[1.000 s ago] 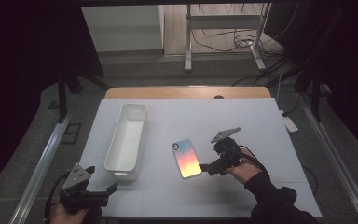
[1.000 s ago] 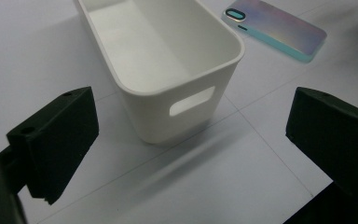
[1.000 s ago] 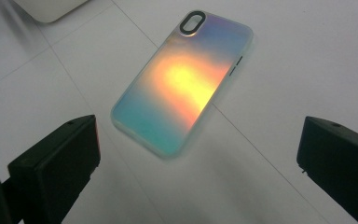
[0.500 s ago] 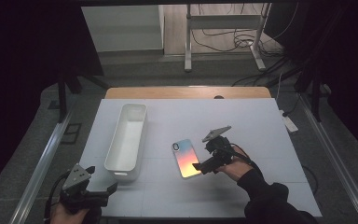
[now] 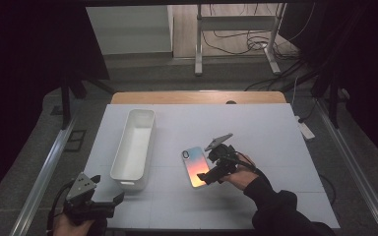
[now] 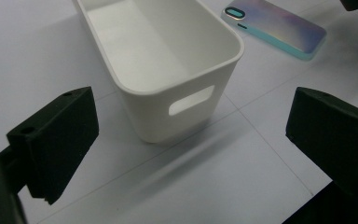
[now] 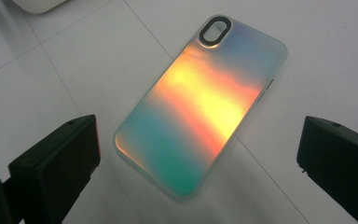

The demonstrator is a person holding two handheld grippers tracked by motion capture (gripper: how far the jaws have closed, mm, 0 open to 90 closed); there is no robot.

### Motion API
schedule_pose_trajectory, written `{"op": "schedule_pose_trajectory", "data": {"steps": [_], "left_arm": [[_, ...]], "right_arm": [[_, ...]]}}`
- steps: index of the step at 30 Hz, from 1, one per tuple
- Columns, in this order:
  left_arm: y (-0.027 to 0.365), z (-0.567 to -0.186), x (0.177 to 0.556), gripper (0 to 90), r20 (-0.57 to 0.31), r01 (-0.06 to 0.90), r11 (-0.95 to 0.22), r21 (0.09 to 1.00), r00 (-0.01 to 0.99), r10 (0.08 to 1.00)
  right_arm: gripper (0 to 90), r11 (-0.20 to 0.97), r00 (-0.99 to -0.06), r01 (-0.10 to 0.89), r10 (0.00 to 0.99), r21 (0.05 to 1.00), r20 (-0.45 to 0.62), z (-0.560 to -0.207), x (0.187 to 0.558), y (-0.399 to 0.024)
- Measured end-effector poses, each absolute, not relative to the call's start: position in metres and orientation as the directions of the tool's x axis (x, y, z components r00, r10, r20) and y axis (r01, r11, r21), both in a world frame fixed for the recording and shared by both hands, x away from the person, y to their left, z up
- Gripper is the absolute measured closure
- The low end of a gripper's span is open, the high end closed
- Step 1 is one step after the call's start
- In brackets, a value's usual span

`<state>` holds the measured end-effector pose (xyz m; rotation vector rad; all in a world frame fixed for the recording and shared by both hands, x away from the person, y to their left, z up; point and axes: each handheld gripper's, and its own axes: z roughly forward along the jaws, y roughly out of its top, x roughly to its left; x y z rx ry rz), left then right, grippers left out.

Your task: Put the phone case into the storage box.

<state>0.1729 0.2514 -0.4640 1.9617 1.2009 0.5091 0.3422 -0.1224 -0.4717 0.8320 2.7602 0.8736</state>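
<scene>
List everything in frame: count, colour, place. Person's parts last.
phone case: 1, iridescent orange-teal, flat on the table right of centre, camera cutout toward the far side
bin: 1, white, long, open top, handle slot in its near end, left of the phone case, nothing inside
table: 1, white top with faint grid lines, wooden edge at the far side
metal stand: 1, grey, on the floor beyond the table, cables around it
left gripper: 1, black, fingers open, near left table edge, pointing at the bin's near end
right gripper: 1, black, fingers open, at the phone case's near end
sleeve: 1, dark, lower right
</scene>
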Motion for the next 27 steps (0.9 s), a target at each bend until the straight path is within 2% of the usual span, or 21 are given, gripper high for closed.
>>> {"op": "schedule_pose_trajectory", "data": {"steps": [15, 27], "left_arm": [[0.252, -0.464, 0.173, 3.2, -0.054, 0.573, -0.265, 0.776, 0.478, 0.877], [0.252, -0.464, 0.173, 3.2, -0.055, 0.574, -0.265, 0.775, 0.479, 0.876]], "right_arm": [[0.0, 0.692, -0.847, 0.472, 0.527, 0.546, 0.064, -0.478, 0.348, -0.1], [1.4, 0.717, -0.871, 0.435, 0.489, 0.544, 0.051, -0.483, 0.348, -0.081]]}}
